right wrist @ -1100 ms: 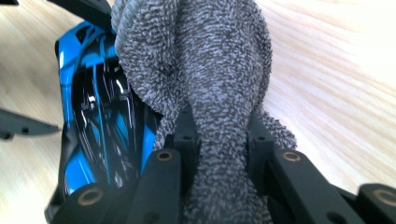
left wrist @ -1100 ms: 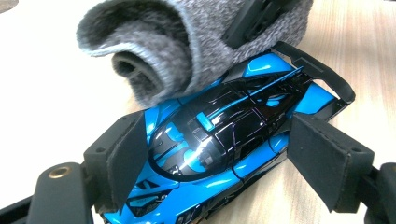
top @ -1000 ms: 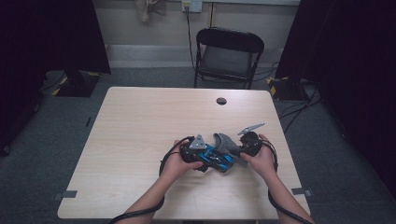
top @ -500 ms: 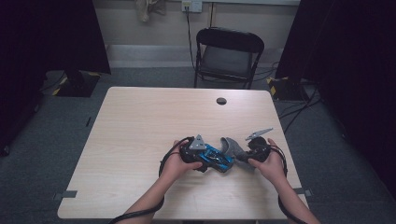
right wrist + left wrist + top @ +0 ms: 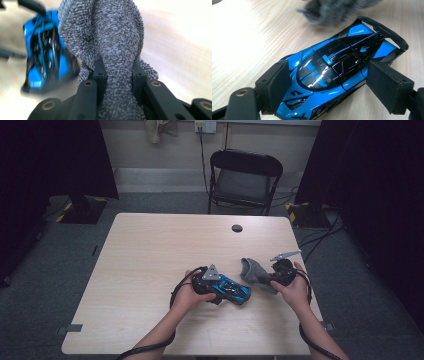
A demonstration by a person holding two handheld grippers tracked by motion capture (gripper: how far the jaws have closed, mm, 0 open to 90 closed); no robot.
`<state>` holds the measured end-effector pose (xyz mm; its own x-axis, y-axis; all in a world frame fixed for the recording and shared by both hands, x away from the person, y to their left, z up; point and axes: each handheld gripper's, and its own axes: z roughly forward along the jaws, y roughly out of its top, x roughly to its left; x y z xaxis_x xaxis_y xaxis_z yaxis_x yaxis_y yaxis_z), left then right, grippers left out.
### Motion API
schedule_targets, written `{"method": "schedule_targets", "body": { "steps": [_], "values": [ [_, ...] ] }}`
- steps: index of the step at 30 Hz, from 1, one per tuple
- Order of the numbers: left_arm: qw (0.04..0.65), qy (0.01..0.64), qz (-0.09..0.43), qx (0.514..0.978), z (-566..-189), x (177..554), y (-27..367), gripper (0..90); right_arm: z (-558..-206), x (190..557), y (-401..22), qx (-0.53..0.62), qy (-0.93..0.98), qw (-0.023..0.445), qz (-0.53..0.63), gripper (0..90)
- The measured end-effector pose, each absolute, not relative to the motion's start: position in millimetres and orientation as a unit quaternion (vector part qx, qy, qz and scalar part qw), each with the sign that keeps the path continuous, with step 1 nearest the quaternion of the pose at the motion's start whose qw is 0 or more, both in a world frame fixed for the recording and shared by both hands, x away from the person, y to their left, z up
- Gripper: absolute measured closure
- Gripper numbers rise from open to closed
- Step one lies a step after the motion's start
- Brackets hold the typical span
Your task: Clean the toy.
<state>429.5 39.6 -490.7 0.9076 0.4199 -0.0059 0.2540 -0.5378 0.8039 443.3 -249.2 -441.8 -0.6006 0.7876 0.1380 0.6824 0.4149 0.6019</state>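
Note:
A blue and black toy sports car [image 5: 238, 293] lies on the wooden table [image 5: 145, 260], front of centre. My left gripper [image 5: 223, 289] holds it from the left, with a pad on each flank of the car [image 5: 337, 62] in the left gripper view. My right gripper [image 5: 270, 279] is shut on a bunched grey terry cloth [image 5: 252, 271], held just right of the car and apart from it. In the right gripper view the cloth [image 5: 112, 37] rises from between the jaws, with the car [image 5: 47, 57] blurred at the left. The cloth's edge [image 5: 334, 12] lies beyond the car's tail.
A small round black disc [image 5: 237, 228] lies near the table's far edge. A black folding chair [image 5: 243, 175] stands behind the table. Cables trail from both grippers past the table's front edge. Bare tabletop stretches to the left and far side.
My right gripper has drawn the grey cloth off the car, to the right and slightly up. The left gripper and the car have stayed put.

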Motion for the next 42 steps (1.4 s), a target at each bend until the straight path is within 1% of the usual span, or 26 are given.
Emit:
{"method": "schedule_targets", "body": {
  "steps": [4, 9, 13, 17, 18, 24, 42],
  "values": [
    [0.441, 0.192, 0.093, 0.871, -491, 430, 40, 18.8, -440, 459, -230, 0.44, 0.832, 0.095, 0.324, 72.7],
    [0.447, 0.191, 0.093, 0.869, -492, 430, 40, 18.8, -444, 476, -198, 0.433, 0.834, 0.091, 0.329, 72.5],
    [0.449, 0.191, 0.093, 0.868, -492, 430, 41, 18.8, -452, 482, -170, 0.419, 0.842, 0.082, 0.33, 72.5],
    [0.449, 0.192, 0.093, 0.868, -492, 429, 41, 18.9, -458, 483, -157, 0.406, 0.852, 0.069, 0.325, 72.3],
    [0.449, 0.192, 0.093, 0.868, -493, 429, 41, 18.9, -460, 483, -155, 0.395, 0.86, 0.073, 0.315, 72.3],
    [0.45, 0.193, 0.093, 0.867, -493, 429, 40, 18.9, -463, 479, -164, 0.384, 0.867, 0.063, 0.311, 72.3],
    [0.443, 0.192, 0.093, 0.871, -491, 429, 40, 18.9, -465, 454, -204, 0.393, 0.862, 0.064, 0.313, 72.4]
  ]
}}
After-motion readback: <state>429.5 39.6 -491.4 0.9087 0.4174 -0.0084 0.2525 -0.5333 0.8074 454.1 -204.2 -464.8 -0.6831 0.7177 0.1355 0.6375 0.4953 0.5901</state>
